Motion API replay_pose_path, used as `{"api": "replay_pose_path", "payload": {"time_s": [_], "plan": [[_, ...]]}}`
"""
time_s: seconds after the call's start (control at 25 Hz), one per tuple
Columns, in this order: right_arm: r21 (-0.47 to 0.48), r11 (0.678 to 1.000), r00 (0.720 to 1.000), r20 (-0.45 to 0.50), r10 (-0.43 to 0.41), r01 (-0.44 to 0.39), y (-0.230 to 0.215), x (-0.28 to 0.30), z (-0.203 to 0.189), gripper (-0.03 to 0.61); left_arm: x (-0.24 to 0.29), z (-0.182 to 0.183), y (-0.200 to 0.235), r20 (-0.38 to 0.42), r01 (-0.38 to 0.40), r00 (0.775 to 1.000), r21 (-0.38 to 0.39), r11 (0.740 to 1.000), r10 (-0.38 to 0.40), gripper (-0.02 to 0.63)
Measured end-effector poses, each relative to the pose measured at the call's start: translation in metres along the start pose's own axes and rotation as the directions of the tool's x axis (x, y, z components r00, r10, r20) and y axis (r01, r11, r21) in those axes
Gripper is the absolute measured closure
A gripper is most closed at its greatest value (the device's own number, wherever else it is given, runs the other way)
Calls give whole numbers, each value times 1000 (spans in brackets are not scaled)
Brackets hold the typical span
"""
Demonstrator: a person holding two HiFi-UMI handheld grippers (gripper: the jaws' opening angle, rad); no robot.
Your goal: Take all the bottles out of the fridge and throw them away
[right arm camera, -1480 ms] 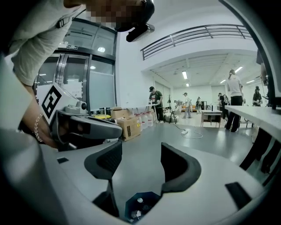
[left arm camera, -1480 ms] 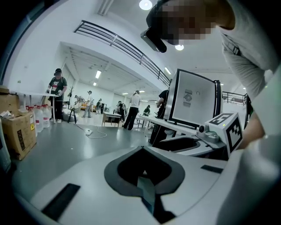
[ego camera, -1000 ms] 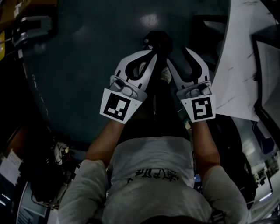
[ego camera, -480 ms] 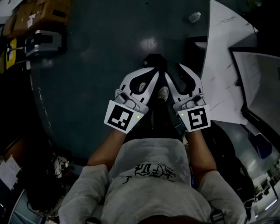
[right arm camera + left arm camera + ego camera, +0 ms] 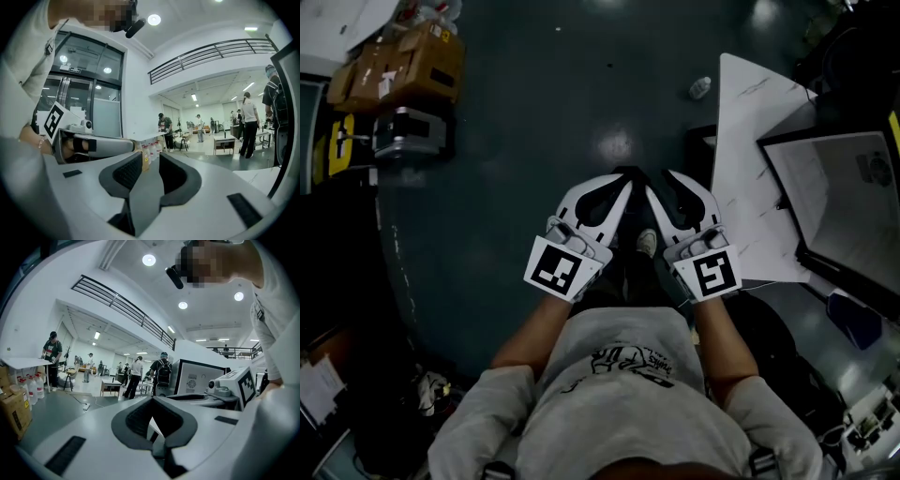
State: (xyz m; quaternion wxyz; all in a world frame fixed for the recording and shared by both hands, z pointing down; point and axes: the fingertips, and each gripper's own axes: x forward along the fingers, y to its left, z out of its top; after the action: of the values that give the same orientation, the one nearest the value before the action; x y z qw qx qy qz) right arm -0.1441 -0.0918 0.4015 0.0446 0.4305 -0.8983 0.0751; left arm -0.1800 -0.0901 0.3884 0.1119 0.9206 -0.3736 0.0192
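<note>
**Both grippers held at the torso, no bottle in either**

The left gripper and right gripper are held side by side, nearly touching, in front of the person's grey T-shirt. Both are pointed to 12 o'clock over the dark floor.

Left jaws: tips are seen together in the head view, and nothing is gripped.

Right jaws: they are closing with a narrow gap left between the pads. Nothing is between them; only the far room is seen through the gap.

Bottles: pale jugs with red caps are stood on the floor in a row at 9 o'clock in the left gripper view, under a white desk edge. They are just beside a cardboard box and well apart from both grippers. The same row is seen far off past the right jaws in the right gripper view.

In the head view, cardboard boxes are seen at 10 o'clock and a white marbled desk at 2 o'clock. A dark-framed white unit is at 3 o'clock, just beside that desk. A small pale crumpled object lies on the floor at 1 o'clock; what it is cannot be told.

Several people are seen standing in the background hall.
</note>
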Motion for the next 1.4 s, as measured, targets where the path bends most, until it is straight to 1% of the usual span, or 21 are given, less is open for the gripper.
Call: {"api": "replay_pose_path", "payload": {"time_s": [0.12,0.32,0.48,0.56,0.68,0.84,1.04,1.2,1.4], "plan": [[3,1000,1000,7,-2,2,3,-4,20,459,-2,19,-4,4,13,1000,7,1000,-13,603],[16,1000,1000,-12,3,-3,14,-17,41,479,-5,40,-17,-27,57,998,39,998,-56,602],[33,999,999,-25,-25,26,14,-34,52,493,-1,53,-37,-24,121,993,54,991,-120,603],[37,998,998,2,-55,55,8,-44,60,505,4,57,-49,-27,152,988,62,986,-151,603],[45,994,995,-3,-102,102,-2,-67,64,511,14,60,-69,-37,205,979,64,977,-203,603],[58,986,987,-19,-158,159,-16,-99,64,515,28,61,-102,-41,281,959,48,959,-279,603],[70,968,970,-14,-241,241,-36,-146,67,522,48,62,-152,-54,376,926,36,926,-374,603],[85,949,953,-13,-302,302,-52,-188,66,525,64,64,-195,-66,442,896,45,896,-439,603],[121,916,923,-8,-384,382,-74,-241,66,525,80,62,-250,-78,519,853,36,854,-516,603]]}}
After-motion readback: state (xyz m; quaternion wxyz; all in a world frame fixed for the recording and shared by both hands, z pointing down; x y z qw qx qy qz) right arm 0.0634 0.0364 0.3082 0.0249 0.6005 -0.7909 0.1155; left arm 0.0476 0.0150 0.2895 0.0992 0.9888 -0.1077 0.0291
